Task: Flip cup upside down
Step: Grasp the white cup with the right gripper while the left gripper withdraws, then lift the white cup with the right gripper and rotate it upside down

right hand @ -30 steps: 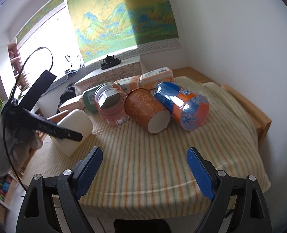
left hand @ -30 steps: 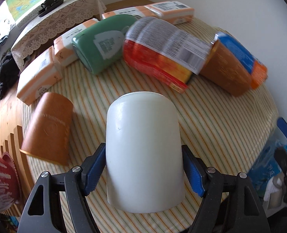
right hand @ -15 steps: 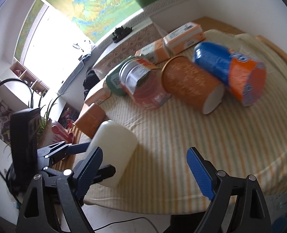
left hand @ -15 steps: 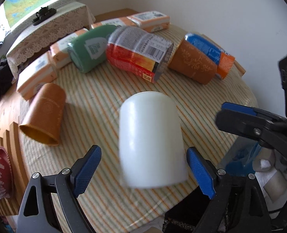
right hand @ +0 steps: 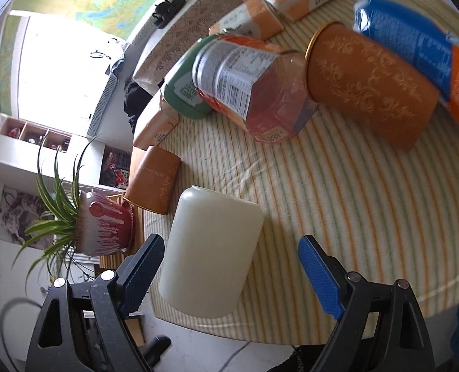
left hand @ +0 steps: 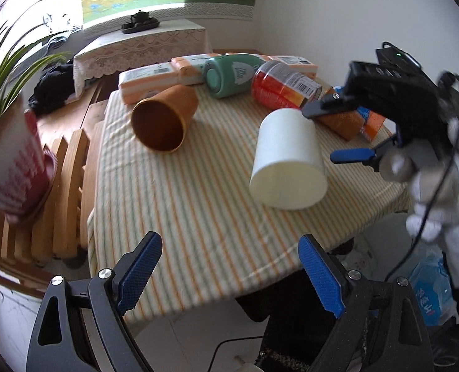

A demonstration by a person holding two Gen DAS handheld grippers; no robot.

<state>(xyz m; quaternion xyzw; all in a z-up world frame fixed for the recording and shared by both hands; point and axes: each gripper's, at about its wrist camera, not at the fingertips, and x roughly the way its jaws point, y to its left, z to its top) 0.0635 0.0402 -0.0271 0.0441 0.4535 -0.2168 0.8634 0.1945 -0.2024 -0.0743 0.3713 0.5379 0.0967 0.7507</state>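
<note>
The white cup (left hand: 287, 158) stands upside down on the striped tablecloth (left hand: 198, 223), its closed end up, near the table's right front edge. It also shows in the right wrist view (right hand: 209, 255). My left gripper (left hand: 229, 274) is open and empty, pulled back over the front edge of the table. My right gripper (right hand: 229, 271) is open, its jaws on either side of the cup without touching it. In the left wrist view the right gripper (left hand: 335, 133) reaches in from the right, one finger behind the cup's top.
An orange cup (left hand: 164, 121) lies on its side at the left. Behind lie a green container (left hand: 229, 74), a red-labelled jar (left hand: 283, 85), another orange cup (right hand: 369, 83), a blue and orange bag (right hand: 421, 46) and orange boxes (left hand: 150, 80). A potted plant (right hand: 105, 226) stands left.
My left gripper let go of the white cup and drew back to the table's front edge. My right gripper moved in and now brackets the cup, which stands upside down.
</note>
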